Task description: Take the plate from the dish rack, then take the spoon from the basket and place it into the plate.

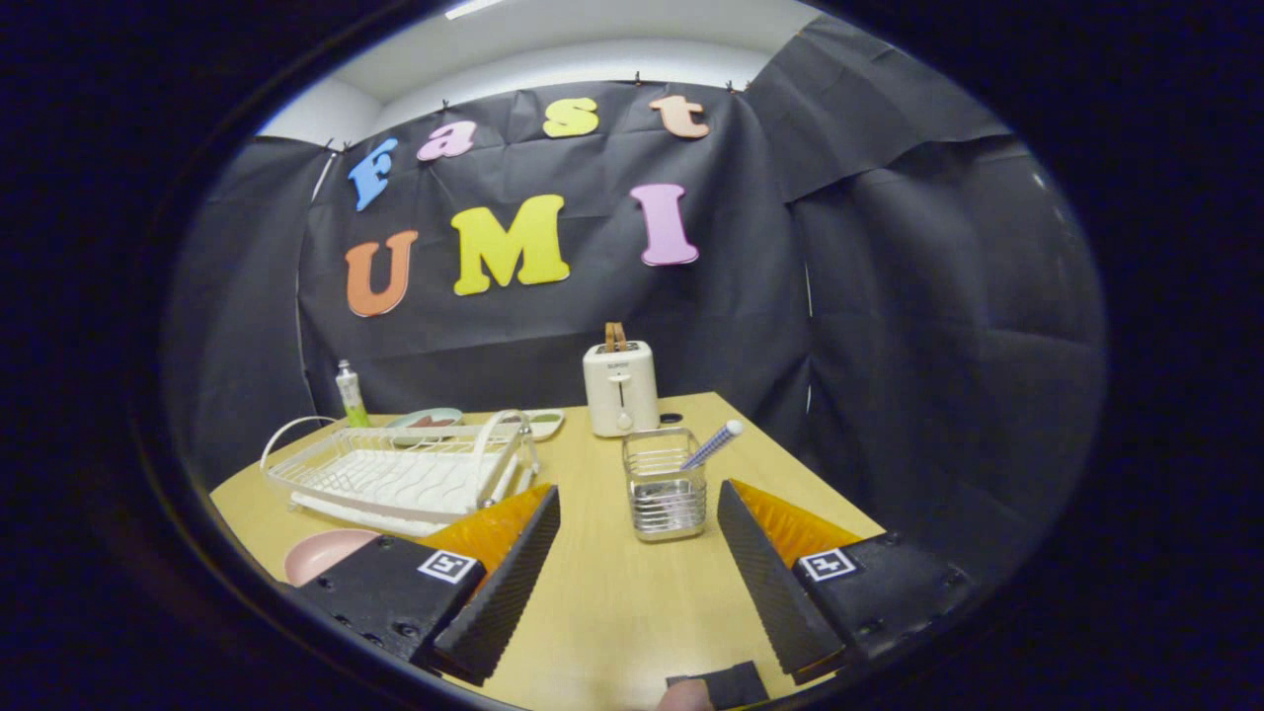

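Fingers (494, 592) spread wide and empty over a wooden table (612, 602), the gripper (632, 583) faces the wire basket (667, 484) just ahead, a spoon (713, 444) leaning inside. With the pink plate (321, 553) beside the left finger, out of the dish rack (395, 474), fetching the spoon appears next, calling for an advance and a narrower grip. Black cloth encloses the booth.

Shiny wire basket (667, 484); matt wooden table (602, 592)

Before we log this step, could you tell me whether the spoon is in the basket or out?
In: the spoon leans in the wire basket, its handle above the rim, beyond the open gripper.
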Demonstrator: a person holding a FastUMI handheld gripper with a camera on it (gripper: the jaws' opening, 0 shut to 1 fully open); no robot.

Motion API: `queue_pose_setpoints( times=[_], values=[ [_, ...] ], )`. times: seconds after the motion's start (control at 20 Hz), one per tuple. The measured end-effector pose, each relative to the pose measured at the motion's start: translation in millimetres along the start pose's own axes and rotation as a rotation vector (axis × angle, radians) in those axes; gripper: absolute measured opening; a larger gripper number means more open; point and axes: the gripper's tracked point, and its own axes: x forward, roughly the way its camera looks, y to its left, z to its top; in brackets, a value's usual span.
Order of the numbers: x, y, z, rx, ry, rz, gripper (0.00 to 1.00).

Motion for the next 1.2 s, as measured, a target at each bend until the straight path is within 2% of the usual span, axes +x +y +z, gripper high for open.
queue_pose_setpoints(
  times=[0.35, 0.45, 0.5, 0.75, 0.8, 0.85, 1.0, 1.05, 1.2],
  values=[
    [68.0, -28.8, 7.7, 0.06, -0.001, 0.02, 1.0],
    [85.4, -25.2, 4.8, 0.093, 0.023, 0.037, 0.96],
    [88.8, -25.4, 9.1, 0.11, 0.027, 0.047, 0.88],
    [109.7, -26.8, 8.7, 0.144, 0.042, 0.045, 0.61],
    [112.4, -27.3, 9.1, 0.151, 0.042, 0.046, 0.52],
    [111.5, -28.2, 11.1, 0.157, 0.041, 0.042, 0.49],
    [113.8, -24.8, 14.5, 0.148, 0.033, 0.048, 0.28],
    [111.9, -20.0, 17.0, 0.151, 0.034, 0.064, 0.27],
    [111.9, -17.7, 25.8, 0.114, 0.033, 0.065, 0.17]
  ],
)
